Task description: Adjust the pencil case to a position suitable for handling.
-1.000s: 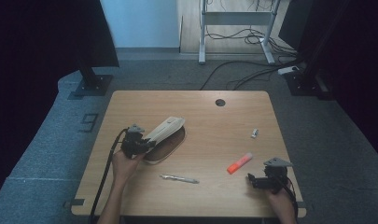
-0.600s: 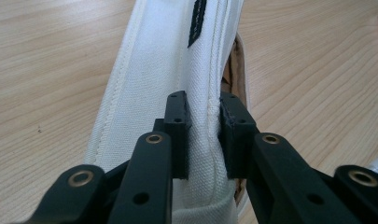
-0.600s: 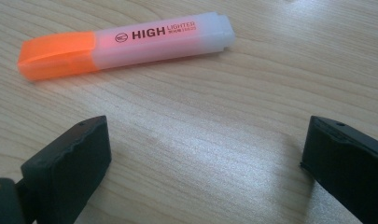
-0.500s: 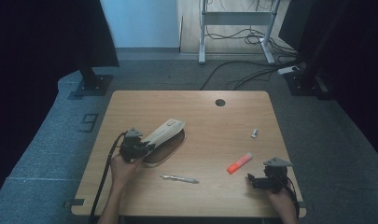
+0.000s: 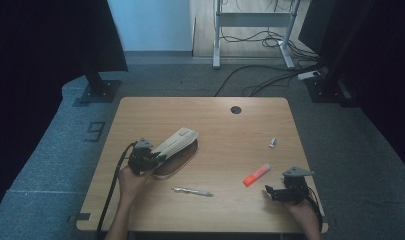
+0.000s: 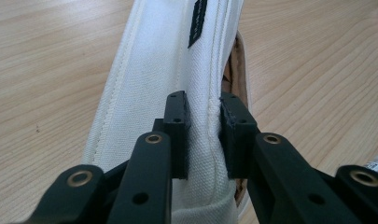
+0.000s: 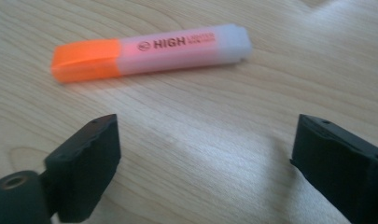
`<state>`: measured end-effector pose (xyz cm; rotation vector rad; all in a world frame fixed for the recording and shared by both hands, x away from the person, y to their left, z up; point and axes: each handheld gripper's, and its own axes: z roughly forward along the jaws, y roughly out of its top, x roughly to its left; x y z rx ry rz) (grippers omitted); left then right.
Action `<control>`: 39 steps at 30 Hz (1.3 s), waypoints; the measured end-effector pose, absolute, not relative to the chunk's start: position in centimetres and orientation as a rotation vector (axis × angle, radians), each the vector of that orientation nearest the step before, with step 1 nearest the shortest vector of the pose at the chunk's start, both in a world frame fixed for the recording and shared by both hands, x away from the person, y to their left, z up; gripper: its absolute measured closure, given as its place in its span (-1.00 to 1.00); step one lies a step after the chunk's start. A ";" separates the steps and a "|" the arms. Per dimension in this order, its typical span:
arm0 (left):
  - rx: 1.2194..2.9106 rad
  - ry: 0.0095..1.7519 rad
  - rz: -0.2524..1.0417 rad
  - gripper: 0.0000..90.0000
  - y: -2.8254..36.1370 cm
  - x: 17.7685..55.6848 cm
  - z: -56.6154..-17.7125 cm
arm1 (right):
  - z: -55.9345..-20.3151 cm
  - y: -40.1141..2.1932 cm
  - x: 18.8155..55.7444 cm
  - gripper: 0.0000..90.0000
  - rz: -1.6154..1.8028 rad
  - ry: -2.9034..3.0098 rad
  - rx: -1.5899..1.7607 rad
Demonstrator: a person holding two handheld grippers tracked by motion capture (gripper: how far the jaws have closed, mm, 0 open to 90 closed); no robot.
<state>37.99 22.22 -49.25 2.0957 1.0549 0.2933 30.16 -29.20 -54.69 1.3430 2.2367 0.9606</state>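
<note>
Right, wooden table (image 5: 225,120), biggest thing here, w/ a round cable hole (image 5: 235,109) near its 12 o'clock edge. Next in size: white canvas pencil case (image 5: 176,142) w/ brown lining, lying at abt 9 o'clock of table centre, one end tilted up toward 1 o'clock. Left gripper (image 5: 151,159) sits at the case's 8 o'clock end; in the left gripper view its pads are clamped tight on the seam of the case (image 6: 177,84), fabric pinched between them. Right gripper (image 5: 268,192) is at abt 4 o'clock near the table's front edge, jaws standing wide w/ nothing between them; they've just been closing a little. Orange highlighter (image 5: 256,174) lies just at 11 o'clock of that gripper, apart from it; in the right gripper view it (image 7: 149,51) lies flat beyond the jaws, "HIGH" printed on barrel. Pen (image 5: 192,191) lies at 6 o'clock, between the two hands. Small white item (image 5: 273,143), too small to ID, at abt 3 o'clock.
</note>
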 end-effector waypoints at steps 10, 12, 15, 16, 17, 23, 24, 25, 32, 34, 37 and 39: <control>2.085 1.047 0.299 0.67 22.4 37.8 -49.0 | -52.4 -29.3 31.9 -0.72 0.974 2.231 1.307; 2.081 1.046 0.298 0.67 22.5 37.8 -48.9 | -52.0 -29.4 32.3 -0.71 0.966 2.215 1.318; 2.079 1.043 0.292 0.67 22.6 37.8 -48.9 | -51.6 -29.7 33.3 -0.69 0.968 2.190 1.352; 2.081 1.042 0.292 0.67 22.6 37.8 -48.9 | -51.6 -29.8 33.7 -0.68 0.971 2.185 1.364; 2.080 1.041 0.290 0.67 22.6 37.8 -48.9 | -51.5 -29.9 34.1 -0.67 0.972 2.178 1.375; 2.084 1.034 0.289 0.67 22.6 37.9 -48.9 | -51.4 -30.3 36.1 -0.57 0.958 2.151 1.399; 2.084 1.033 0.290 0.67 22.6 37.9 -48.9 | -51.4 -30.3 36.4 -0.56 0.958 2.148 1.404; 2.085 1.032 0.292 0.67 22.6 37.9 -48.9 | -51.5 -30.3 36.8 -0.54 0.953 2.143 1.405; 2.087 1.028 0.289 0.66 22.5 37.8 -48.9 | -51.9 -30.3 38.7 -0.44 0.936 2.115 1.421; 2.088 1.025 0.288 0.66 22.5 37.8 -48.9 | -52.0 -30.3 39.2 -0.41 0.930 2.111 1.421; 2.089 1.021 0.287 0.66 22.4 37.7 -48.9 | -52.2 -30.2 40.0 -0.37 0.901 2.123 1.406; 2.089 1.020 0.288 0.66 22.4 37.7 -48.9 | -52.4 -30.0 40.5 -0.34 0.890 2.121 1.403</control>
